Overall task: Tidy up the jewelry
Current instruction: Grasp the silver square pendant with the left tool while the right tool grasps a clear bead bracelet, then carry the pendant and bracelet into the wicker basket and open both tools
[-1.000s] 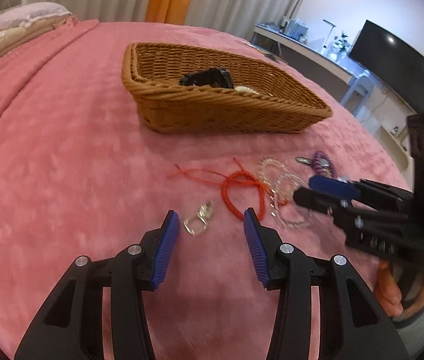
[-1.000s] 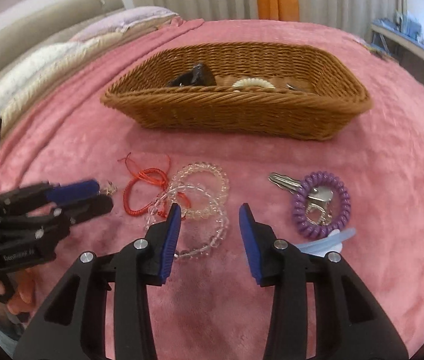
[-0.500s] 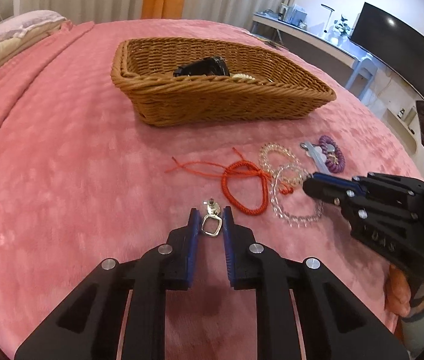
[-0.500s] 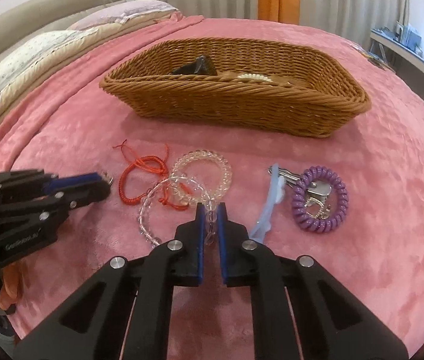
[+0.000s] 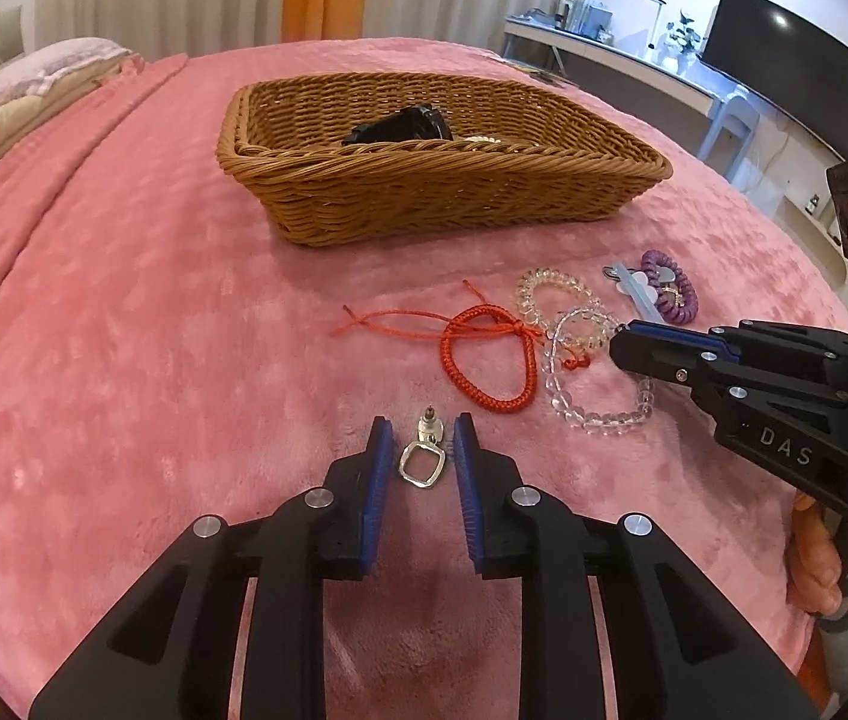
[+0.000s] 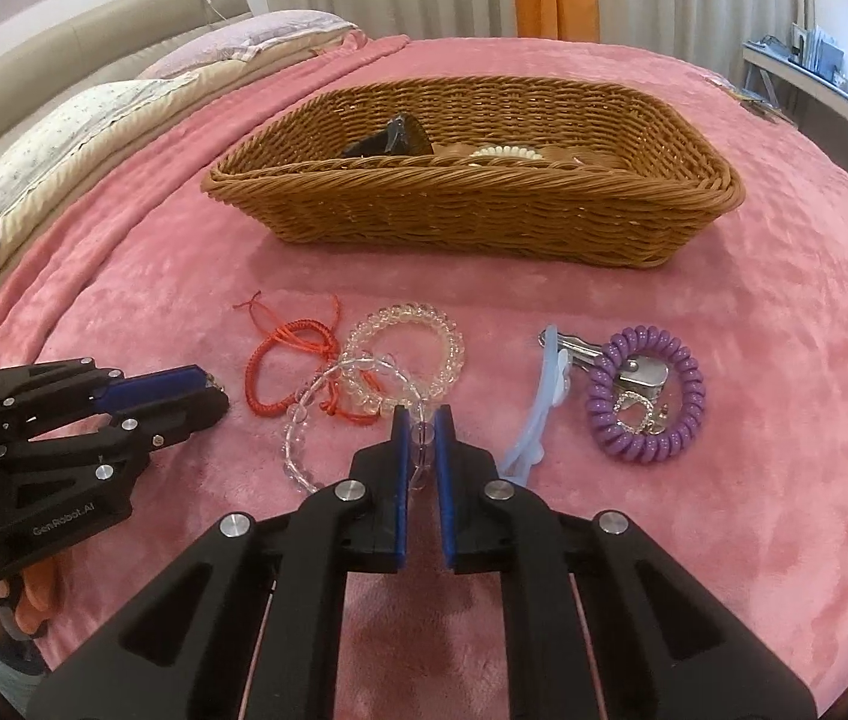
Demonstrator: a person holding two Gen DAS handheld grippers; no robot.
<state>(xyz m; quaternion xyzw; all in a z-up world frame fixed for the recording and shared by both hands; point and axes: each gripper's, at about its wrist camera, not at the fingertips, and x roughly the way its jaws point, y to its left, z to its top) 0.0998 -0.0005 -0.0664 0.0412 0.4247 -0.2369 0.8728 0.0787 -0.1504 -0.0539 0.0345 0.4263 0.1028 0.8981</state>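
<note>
One wicker basket, black item, cream bracelet

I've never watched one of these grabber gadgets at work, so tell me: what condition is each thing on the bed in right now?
Left gripper: jaws just reopened slightly, silver ring charm lying loose between them.
Right gripper: shut on clear bead bracelet.
Red cord bracelet: flat on blanket, untouched.
Clear spiral bracelet: on blanket, overlapped by the bead bracelet.
Purple coil keyring: on blanket, keys attached.
Wicker basket: upright, already holding a few items.
</note>
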